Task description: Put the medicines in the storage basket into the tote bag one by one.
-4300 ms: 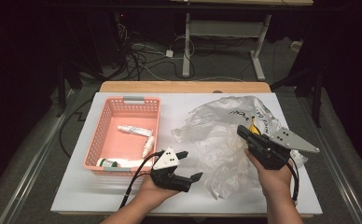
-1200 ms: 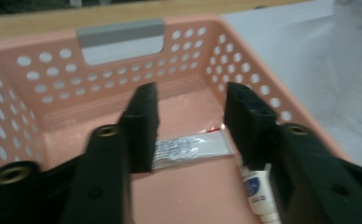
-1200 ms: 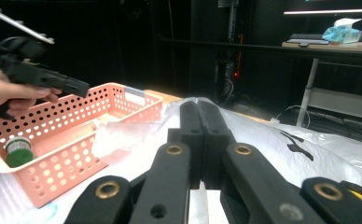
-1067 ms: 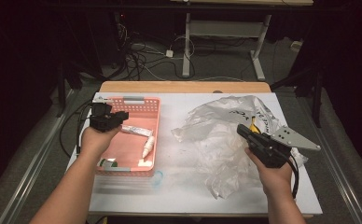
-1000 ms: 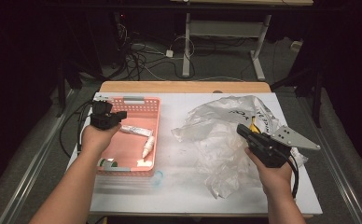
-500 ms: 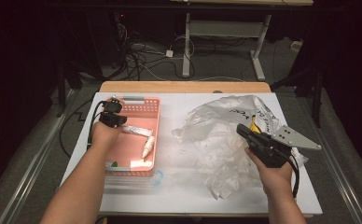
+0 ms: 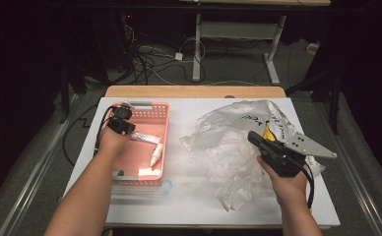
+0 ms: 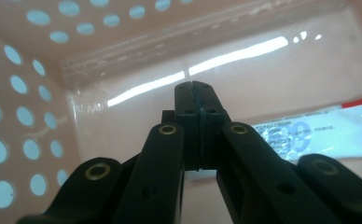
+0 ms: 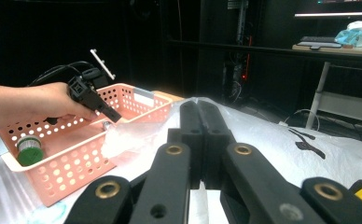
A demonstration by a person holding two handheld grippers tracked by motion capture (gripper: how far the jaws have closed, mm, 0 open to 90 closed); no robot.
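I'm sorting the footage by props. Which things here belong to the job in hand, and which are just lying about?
In the job:
- pink basket
- tubes inside it
- left gripper

Lying about:
- crumpled plastic bag
- cables on the floor

The room is dark. A white table (image 7: 189, 196) stands on a grey floor (image 7: 31, 162). Behind it, black cables (image 7: 149, 54) lie in a heap. A desk with white metal legs (image 7: 197, 49) stands farther back.

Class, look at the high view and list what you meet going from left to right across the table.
Left gripper dipping into the pink basket → white tube in the basket → crumpled clear plastic bag → right gripper.
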